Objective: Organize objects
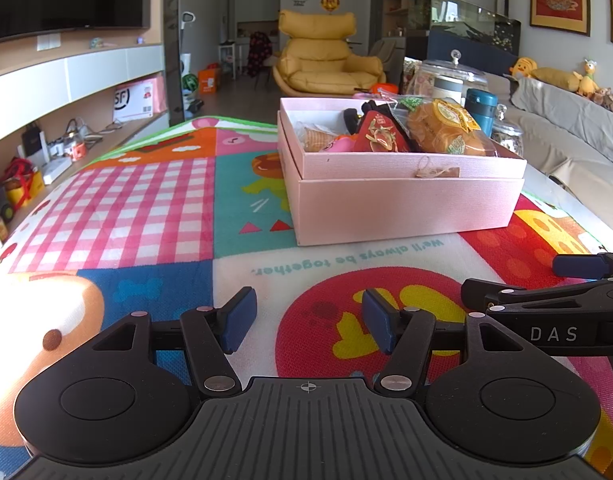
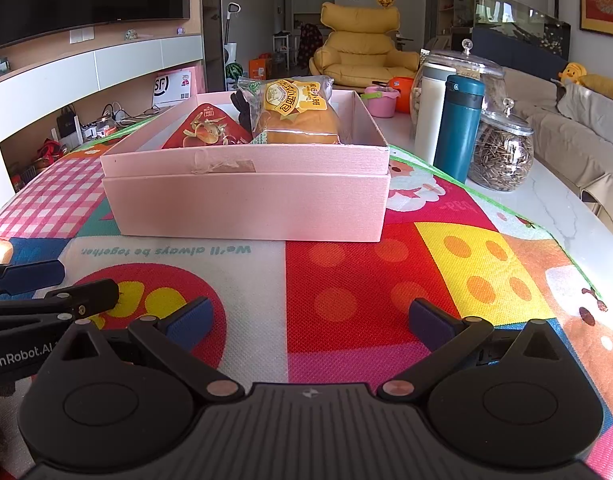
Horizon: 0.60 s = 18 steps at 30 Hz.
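A pink box (image 1: 406, 204) (image 2: 246, 208) stands on a colourful play mat (image 1: 146, 200) (image 2: 386, 280). Inside lie a packaged bread bun (image 1: 446, 128) (image 2: 294, 116), a red snack packet (image 1: 382, 134) (image 2: 206, 130), an ice cream cone (image 1: 316, 138) and a black item (image 2: 242, 106). My left gripper (image 1: 308, 320) is open and empty, low over the mat in front of the box. My right gripper (image 2: 310, 320) is open and empty, beside the left one. Each gripper shows at the edge of the other's view, the right (image 1: 546, 296) and the left (image 2: 46, 288).
A teal flask (image 2: 458, 128) (image 1: 480, 110), a white bottle (image 2: 428, 112), a jar of seeds (image 2: 500, 156) and a large glass jar (image 2: 462, 68) stand right of the box. A pink cup (image 2: 380, 100) sits behind. The sofa (image 1: 578, 140) lies right, the TV shelf (image 1: 66, 120) left.
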{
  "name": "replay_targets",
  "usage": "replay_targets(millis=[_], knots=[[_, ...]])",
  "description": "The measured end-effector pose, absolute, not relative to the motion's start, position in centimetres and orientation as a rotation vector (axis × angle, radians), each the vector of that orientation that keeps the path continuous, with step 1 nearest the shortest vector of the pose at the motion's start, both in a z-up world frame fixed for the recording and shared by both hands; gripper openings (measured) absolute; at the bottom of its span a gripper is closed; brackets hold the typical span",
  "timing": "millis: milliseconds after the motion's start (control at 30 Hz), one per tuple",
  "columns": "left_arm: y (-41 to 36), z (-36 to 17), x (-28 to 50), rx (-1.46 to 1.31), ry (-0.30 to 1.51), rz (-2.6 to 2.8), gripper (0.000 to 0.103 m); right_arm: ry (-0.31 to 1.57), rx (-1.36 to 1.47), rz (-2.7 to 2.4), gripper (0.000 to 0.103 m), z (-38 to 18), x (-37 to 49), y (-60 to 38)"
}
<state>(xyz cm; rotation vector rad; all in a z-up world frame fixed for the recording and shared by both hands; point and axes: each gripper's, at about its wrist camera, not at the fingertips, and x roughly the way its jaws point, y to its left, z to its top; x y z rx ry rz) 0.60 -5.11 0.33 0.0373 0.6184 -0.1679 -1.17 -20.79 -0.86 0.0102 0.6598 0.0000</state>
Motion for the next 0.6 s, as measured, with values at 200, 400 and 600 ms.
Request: replay_targets(millis=[200, 400, 600], knots=[[-5.04, 0.35, 0.65, 0.029, 0.619, -0.17, 0.065, 0.66, 0.008, 0.0, 0.103, -0.87, -1.16, -20.78], [-5.03, 0.32, 0.76, 0.036, 0.618, -0.168, 0.065, 0.659, 0.01, 0.0, 0.103, -0.92, -1.14, -20.75], [-5.06, 0.3, 0.78, 0.04, 0.618, -0.167, 0.065, 0.659, 0.01, 0.0, 0.103, -0.94, -1.12, -20.74]])
